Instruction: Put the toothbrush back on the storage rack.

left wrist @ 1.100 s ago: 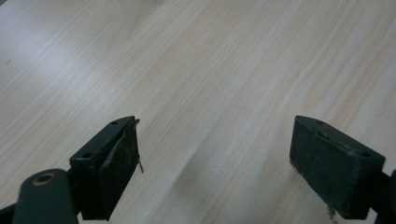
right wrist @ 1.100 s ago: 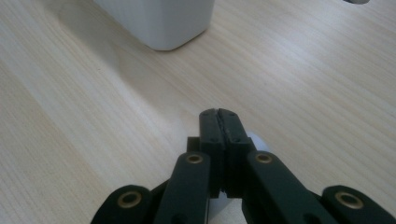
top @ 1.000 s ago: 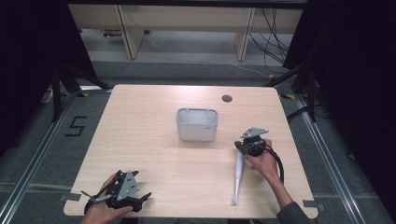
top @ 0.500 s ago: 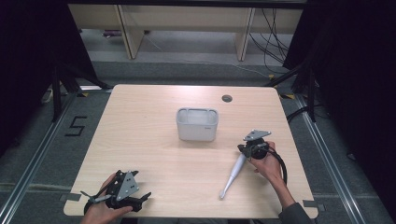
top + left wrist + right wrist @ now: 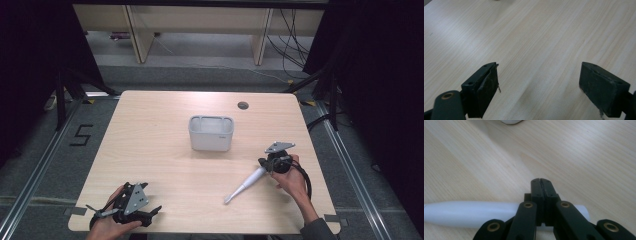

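One bench [image 5: 165, 160] carries one white tub [image 5: 211, 133] and one white handled tool [image 5: 245, 184]. Two grippers: the left gripper [image 5: 152, 214] and the right gripper [image 5: 263, 162], one per hand.

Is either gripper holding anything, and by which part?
Nothing is gripped: the right gripper is shut, its jaws lying across the white tool's thick end; the left gripper is open and empty.

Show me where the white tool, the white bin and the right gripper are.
white tool [image 5: 246, 184], high view, middle of its tapered handle.
white bin [image 5: 211, 141], high view, front wall.
right gripper [image 5: 540, 181], right gripper view, tips of its closed jaws.
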A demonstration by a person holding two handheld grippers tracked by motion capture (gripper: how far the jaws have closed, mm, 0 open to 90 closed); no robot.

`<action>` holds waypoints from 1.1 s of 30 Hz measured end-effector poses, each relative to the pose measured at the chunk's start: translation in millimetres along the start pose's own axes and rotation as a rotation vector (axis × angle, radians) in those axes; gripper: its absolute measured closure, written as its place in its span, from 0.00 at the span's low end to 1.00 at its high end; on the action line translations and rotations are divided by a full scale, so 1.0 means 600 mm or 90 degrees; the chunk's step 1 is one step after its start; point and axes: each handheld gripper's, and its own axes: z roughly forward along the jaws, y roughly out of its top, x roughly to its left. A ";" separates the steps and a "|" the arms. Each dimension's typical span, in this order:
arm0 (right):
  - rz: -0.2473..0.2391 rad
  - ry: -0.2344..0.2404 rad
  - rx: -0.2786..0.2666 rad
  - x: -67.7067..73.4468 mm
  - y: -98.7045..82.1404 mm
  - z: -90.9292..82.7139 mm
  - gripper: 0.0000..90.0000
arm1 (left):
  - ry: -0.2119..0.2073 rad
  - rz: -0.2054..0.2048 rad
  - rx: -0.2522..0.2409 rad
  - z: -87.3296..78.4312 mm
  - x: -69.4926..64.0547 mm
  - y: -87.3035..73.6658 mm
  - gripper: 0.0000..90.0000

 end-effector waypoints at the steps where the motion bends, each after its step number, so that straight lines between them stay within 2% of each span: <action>1: -0.003 -0.001 -0.007 -0.002 -0.001 0.000 1.00 | 0.000 0.000 0.000 0.000 0.000 0.000 0.17; 2: 0.011 0.002 -0.005 0.000 -0.004 -0.002 1.00 | 0.002 -0.003 -0.002 0.000 0.000 0.000 0.17; 3: -0.014 0.005 0.000 -0.005 -0.004 -0.004 1.00 | 0.002 -0.003 -0.002 0.000 0.000 0.000 0.17; 4: 0.004 0.001 0.006 -0.001 -0.006 -0.007 1.00 | 0.001 -0.002 -0.003 0.000 0.000 0.000 0.17; 6: 0.011 -0.001 -0.005 0.000 -0.008 -0.005 1.00 | 0.001 -0.002 -0.002 0.000 0.001 -0.001 0.17; 7: 0.003 0.005 0.011 -0.002 -0.008 -0.010 1.00 | -0.006 -0.001 0.002 -0.001 0.001 -0.001 0.17; 8: 0.030 0.008 0.011 0.002 -0.013 -0.011 1.00 | -0.005 -0.001 0.001 -0.001 0.001 -0.001 0.17; 10: 0.025 0.009 0.014 0.000 -0.013 -0.013 1.00 | -0.005 -0.001 0.000 -0.001 0.001 -0.001 0.17; 11: 0.035 0.007 0.006 0.003 -0.015 -0.013 1.00 | -0.005 -0.002 0.000 -0.001 0.001 -0.001 0.17; 12: 0.019 0.003 0.008 0.001 -0.016 -0.015 0.99 | -0.005 -0.001 0.001 -0.001 0.001 -0.001 0.17; 15: 0.026 0.002 0.004 0.004 -0.020 -0.018 0.99 | -0.005 -0.001 0.001 -0.001 0.001 -0.001 0.17; 16: 0.028 0.008 0.014 0.004 -0.020 -0.021 0.99 | -0.005 -0.001 0.001 -0.001 0.001 -0.001 0.17; 17: 0.026 0.003 0.001 0.005 -0.021 -0.020 0.99 | -0.005 -0.001 0.001 -0.001 0.001 -0.001 0.17; 20: 0.032 0.011 0.015 0.008 -0.021 -0.026 0.99 | -0.005 -0.002 0.000 -0.001 0.001 -0.001 0.17; 21: 0.025 0.008 0.005 0.008 -0.022 -0.024 0.99 | -0.004 -0.002 0.001 -0.001 0.001 -0.001 0.17; 23: 0.019 0.011 0.007 0.010 -0.023 -0.025 0.99 | -0.004 -0.004 -0.001 -0.001 0.001 -0.001 0.17; 24: 0.031 0.014 0.018 0.012 -0.023 -0.029 0.99 | -0.005 -0.003 -0.001 -0.001 0.001 -0.001 0.17; 25: 0.024 0.013 0.005 0.011 -0.024 -0.026 0.99 | -0.005 -0.004 -0.001 0.000 0.001 -0.001 0.17; 26: 0.013 0.014 0.015 0.009 -0.024 -0.029 0.99 | -0.005 -0.004 -0.001 -0.001 0.001 -0.001 0.17; 30: 0.016 0.014 0.018 0.010 -0.027 -0.033 0.99 | -0.004 -0.004 -0.001 -0.001 0.001 -0.001 0.17; 33: 0.022 0.015 0.008 0.012 -0.029 -0.034 0.99 | -0.005 -0.004 -0.001 0.000 0.001 -0.001 0.17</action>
